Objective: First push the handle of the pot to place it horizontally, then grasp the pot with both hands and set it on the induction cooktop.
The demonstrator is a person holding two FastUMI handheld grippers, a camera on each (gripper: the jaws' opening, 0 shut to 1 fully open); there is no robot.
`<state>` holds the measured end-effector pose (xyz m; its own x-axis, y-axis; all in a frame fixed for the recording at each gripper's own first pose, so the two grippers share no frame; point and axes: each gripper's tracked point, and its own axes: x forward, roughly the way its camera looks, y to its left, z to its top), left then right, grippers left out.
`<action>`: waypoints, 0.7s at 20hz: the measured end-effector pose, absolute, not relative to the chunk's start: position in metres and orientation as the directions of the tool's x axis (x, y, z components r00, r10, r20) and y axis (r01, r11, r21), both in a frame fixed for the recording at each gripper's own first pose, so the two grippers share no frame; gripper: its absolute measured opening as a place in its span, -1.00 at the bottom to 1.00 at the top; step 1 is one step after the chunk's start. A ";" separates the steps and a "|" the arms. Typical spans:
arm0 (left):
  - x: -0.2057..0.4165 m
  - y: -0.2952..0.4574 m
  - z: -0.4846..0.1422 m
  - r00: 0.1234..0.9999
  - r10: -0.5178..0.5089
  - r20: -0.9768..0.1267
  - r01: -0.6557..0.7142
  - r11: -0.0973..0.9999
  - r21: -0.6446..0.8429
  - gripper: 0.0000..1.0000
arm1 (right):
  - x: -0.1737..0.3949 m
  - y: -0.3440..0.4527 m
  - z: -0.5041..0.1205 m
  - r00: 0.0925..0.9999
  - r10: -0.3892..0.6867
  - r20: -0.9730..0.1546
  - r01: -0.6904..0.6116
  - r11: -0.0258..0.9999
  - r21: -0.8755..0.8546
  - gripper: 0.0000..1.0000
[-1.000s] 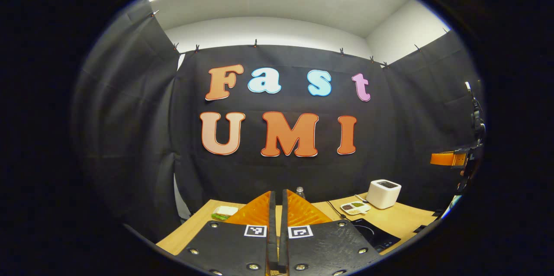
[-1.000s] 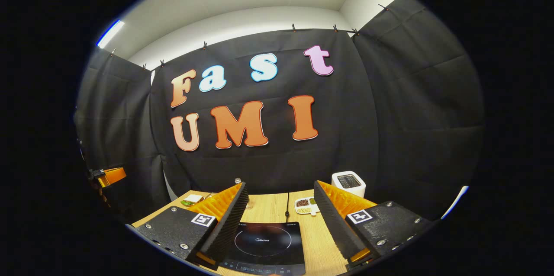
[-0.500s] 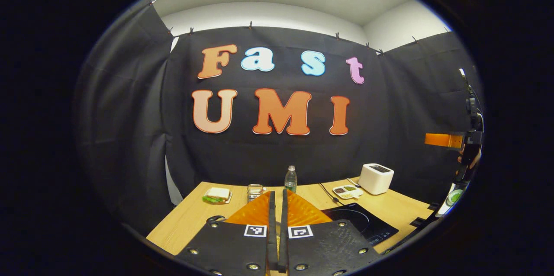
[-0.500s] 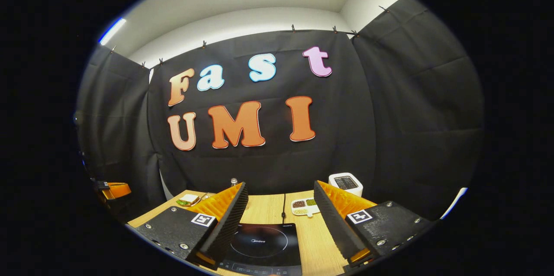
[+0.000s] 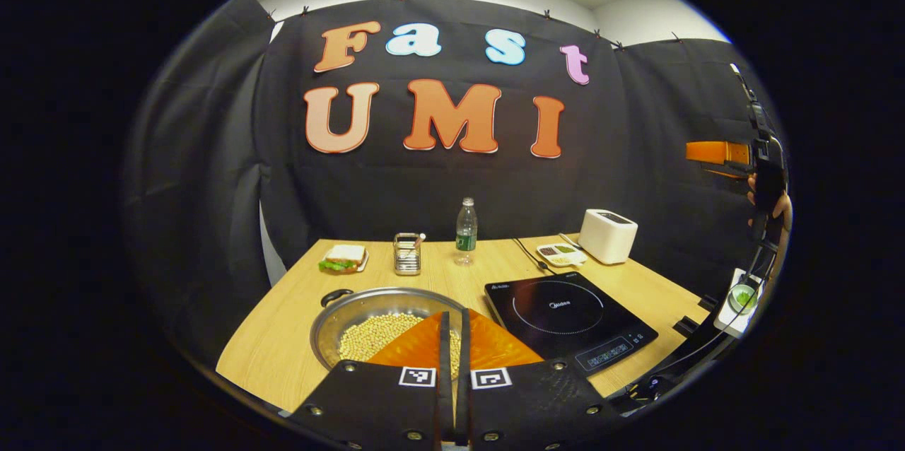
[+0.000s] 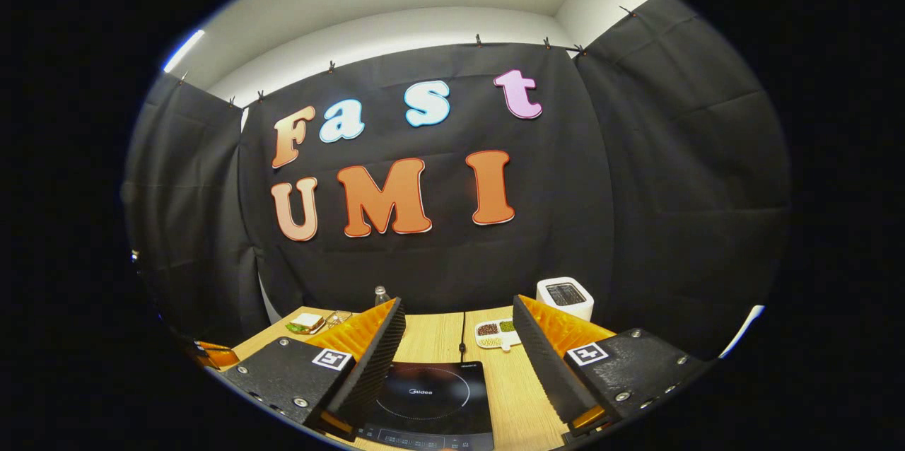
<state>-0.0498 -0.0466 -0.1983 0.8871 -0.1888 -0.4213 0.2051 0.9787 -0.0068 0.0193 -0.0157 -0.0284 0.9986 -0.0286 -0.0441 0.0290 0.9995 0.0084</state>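
Note:
A round metal pot (image 5: 353, 309) holding pale beans stands on the wooden table (image 5: 283, 331) at the near left, with a dark loop handle (image 5: 336, 295) on its far left rim. My left gripper (image 5: 452, 324) hangs above the pot's near right part, shut with nothing between its fingers. The black induction cooktop (image 5: 565, 313) lies to the right of the pot. In the right gripper view the cooktop (image 6: 431, 394) lies below my right gripper (image 6: 459, 317), which is open and empty. The right gripper (image 5: 714, 153) is also at the far right of the left gripper view, held high by a hand (image 5: 776, 207).
Along the table's far side stand a sandwich on a plate (image 5: 343, 257), a metal utensil holder (image 5: 407, 253), a water bottle (image 5: 465, 228), a small divided dish (image 5: 561, 253) and a white toaster (image 5: 608, 235). A cable (image 5: 527, 253) runs from the cooktop toward the wall.
The left gripper view has tipped downward, bringing the pot, the whole cooktop and the table's near part into sight. The right gripper has barely moved and stays open.

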 end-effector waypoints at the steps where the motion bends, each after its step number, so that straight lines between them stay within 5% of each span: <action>1: -0.055 -0.046 -0.208 0.877 -0.185 -0.443 0.202 0.979 -0.009 -0.94 | 0.019 -0.013 -0.030 0.999 -0.023 -0.046 0.023 1.000 0.006 0.90; 14: -0.105 -0.041 -0.308 0.736 -0.191 -0.649 0.197 0.978 -0.065 -0.94 | 0.013 0.002 -0.029 0.999 0.009 -0.041 -0.009 1.000 -0.001 0.90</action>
<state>-0.1051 -0.0415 -0.3084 0.7360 -0.1914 -0.6493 0.1971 0.9782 -0.0650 0.0129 0.0017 -0.0294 0.9991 0.0089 -0.0415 -0.0089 1.0000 -0.0012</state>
